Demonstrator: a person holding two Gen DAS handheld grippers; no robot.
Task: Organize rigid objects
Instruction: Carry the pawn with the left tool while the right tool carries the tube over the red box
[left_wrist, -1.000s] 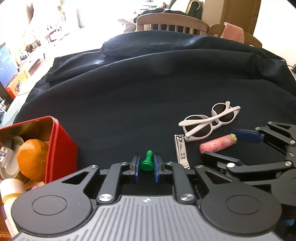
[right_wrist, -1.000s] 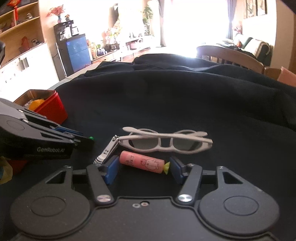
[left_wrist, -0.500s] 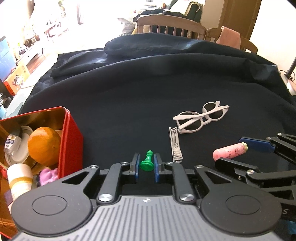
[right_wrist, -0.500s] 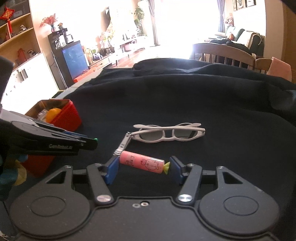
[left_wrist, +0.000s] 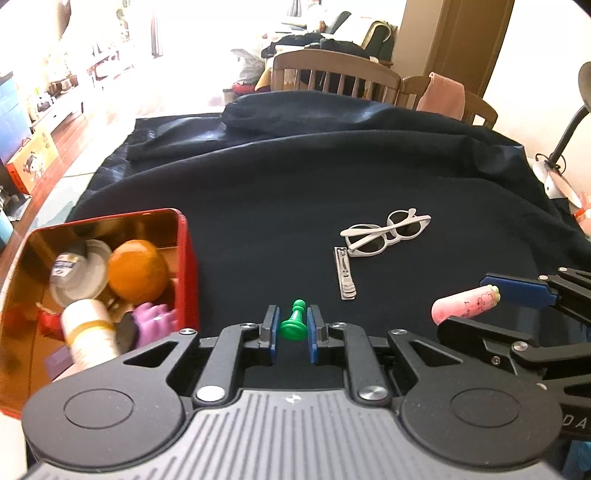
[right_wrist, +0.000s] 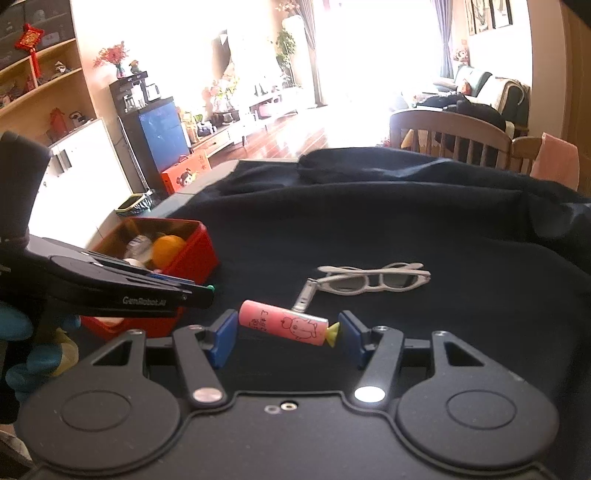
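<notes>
The left gripper (left_wrist: 292, 328) is closed on a small green plastic chess pawn (left_wrist: 294, 322), just beside the open red metal tin (left_wrist: 186, 266) near the left edge of the dark-cloth-covered table (left_wrist: 280, 206). The right gripper (right_wrist: 287, 332) clamps a pink cylinder with a cartoon drawing (right_wrist: 283, 326) by its ends. White-framed sunglasses (left_wrist: 386, 236) and a silver nail clipper (left_wrist: 345, 273) lie touching on the cloth.

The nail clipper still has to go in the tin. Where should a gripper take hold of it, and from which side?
Judging by its pose: the nail clipper lies flat, long and narrow, one end close to the white sunglasses. Probably come from above, fingers across its narrow width, near the end away from the sunglasses.
</notes>
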